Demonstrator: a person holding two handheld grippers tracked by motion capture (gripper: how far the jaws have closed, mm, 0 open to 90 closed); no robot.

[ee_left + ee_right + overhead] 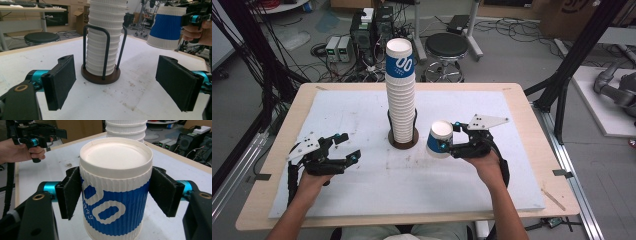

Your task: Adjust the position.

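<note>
Right gripper [451,141]: I have its fingers [70,195] clamped on both sides of a blue-and-white paper cup [439,139], pads pressing the ribbed wall.
Cup I hold: it sits at about 3 o'clock from the stack, just beside it and apart from it. In the right gripper view its flat white bottom faces me, so it is upside down or nearly so, tilted a little in the high view. Whether it touches the counter I cannot tell.
Left gripper [343,148]: I keep it at about 8 o'clock from the stack, near the counter, fingers [60,81] spread wide with nothing between them.
Cup stack [400,90]: a tall column of nested cups, upside down, the top one with the blue band, standing upright at the centre of the counter.
Holder [101,75]: a round dark-brown base with black wire hoops rising around the lower cups.
Counter [362,197]: a white sheet on a pale wooden top, with some smudges near the holder.
Background at 12 o'clock: a black stool [446,47] on the floor.
</note>
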